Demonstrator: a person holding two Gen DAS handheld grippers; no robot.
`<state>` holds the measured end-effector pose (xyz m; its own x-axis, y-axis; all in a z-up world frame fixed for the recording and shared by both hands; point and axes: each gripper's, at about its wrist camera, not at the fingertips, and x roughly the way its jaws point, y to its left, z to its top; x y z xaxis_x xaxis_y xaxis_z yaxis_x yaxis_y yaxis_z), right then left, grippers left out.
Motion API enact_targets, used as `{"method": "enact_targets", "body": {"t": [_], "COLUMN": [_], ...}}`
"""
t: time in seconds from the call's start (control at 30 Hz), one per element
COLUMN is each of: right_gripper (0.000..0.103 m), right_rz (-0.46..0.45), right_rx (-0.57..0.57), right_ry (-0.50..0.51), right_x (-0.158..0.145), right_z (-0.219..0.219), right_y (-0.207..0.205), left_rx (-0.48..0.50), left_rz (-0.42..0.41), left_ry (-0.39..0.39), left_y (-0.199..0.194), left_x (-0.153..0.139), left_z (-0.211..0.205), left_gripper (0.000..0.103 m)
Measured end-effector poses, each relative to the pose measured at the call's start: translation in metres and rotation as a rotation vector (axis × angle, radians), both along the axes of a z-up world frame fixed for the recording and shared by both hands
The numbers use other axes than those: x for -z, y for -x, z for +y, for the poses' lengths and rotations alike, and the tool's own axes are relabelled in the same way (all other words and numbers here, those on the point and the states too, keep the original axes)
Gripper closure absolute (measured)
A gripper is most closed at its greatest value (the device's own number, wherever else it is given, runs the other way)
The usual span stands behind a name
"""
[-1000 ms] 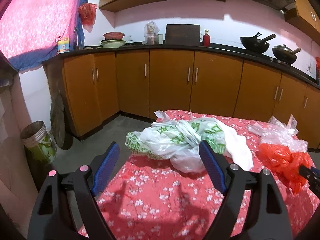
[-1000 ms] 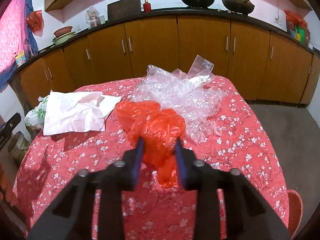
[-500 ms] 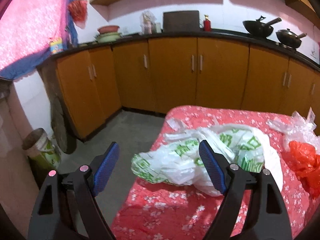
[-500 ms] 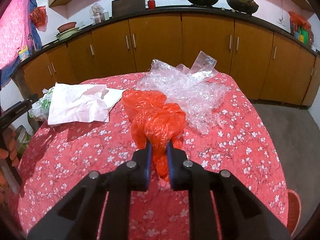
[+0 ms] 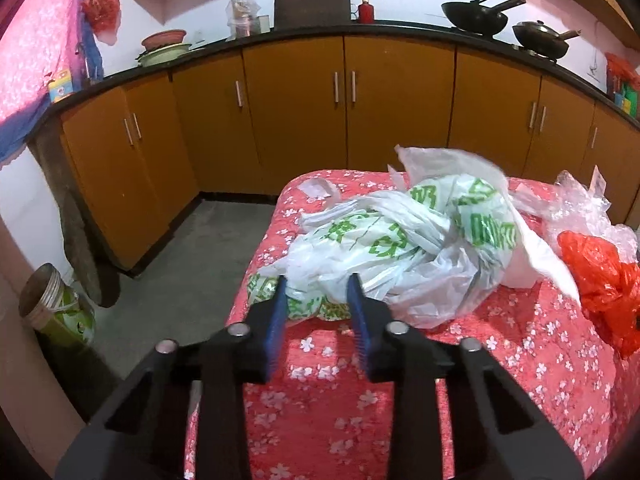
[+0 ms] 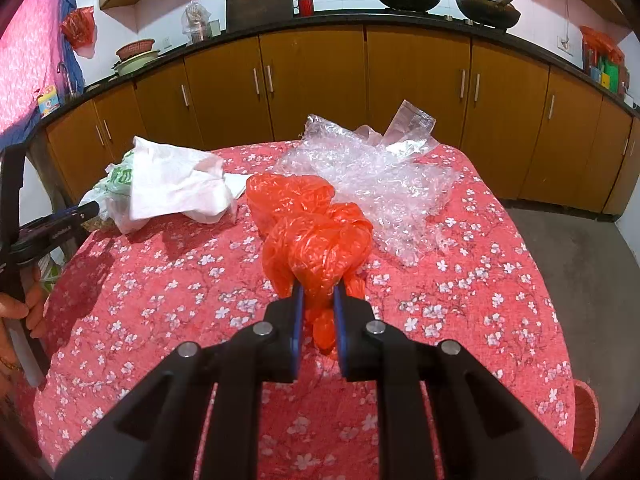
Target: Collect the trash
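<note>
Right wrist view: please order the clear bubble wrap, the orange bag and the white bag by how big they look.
1. Clear bubble wrap, the widest spread.
2 and 3. Orange bag and white bag look similar; the orange bag is nearer the camera, so I leave these two unranked.

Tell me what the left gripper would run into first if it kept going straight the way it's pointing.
The left gripper would meet the white and green plastic bag first; its jaws, which have just been closing, already pinch the bag's near edge on the red floral tablecloth.
</note>
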<state>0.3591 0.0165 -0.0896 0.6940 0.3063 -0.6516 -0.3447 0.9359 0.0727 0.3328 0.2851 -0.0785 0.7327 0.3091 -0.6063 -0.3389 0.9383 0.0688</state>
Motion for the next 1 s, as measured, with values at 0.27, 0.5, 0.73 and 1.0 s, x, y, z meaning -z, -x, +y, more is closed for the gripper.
{"method": "enact_targets", "body": {"t": [0.27, 0.5, 0.73, 1.0], "right_gripper": [0.089, 0.09, 0.091, 0.092], "right_rz": [-0.002, -0.007, -0.023, -0.041], "right_rx": [0.001, 0.002, -0.014, -0.024], "right_ry": [0.0, 0.002, -0.014, -0.032], "right_x": [0.0, -0.001, -0.01, -0.02], "right_z": [-0.002, -0.008, -0.016, -0.023], "right_y": [0.003, 0.011, 0.026, 0.043], "left_rx": [0.05, 0.086, 0.137, 0.187], "left_rz": [-0.006, -0.033, -0.065, -0.083], "left_ry": [0.009, 0.052, 0.102, 0.121], "left_y": [0.013, 0.039, 0.07, 0.093], "left_x": [-0.001, -0.006, -0.018, -0.026], "left_z": [-0.008, -0.02, -0.042, -0.075], "left_gripper": [0.1, 0.101, 0.101, 0.101]}}
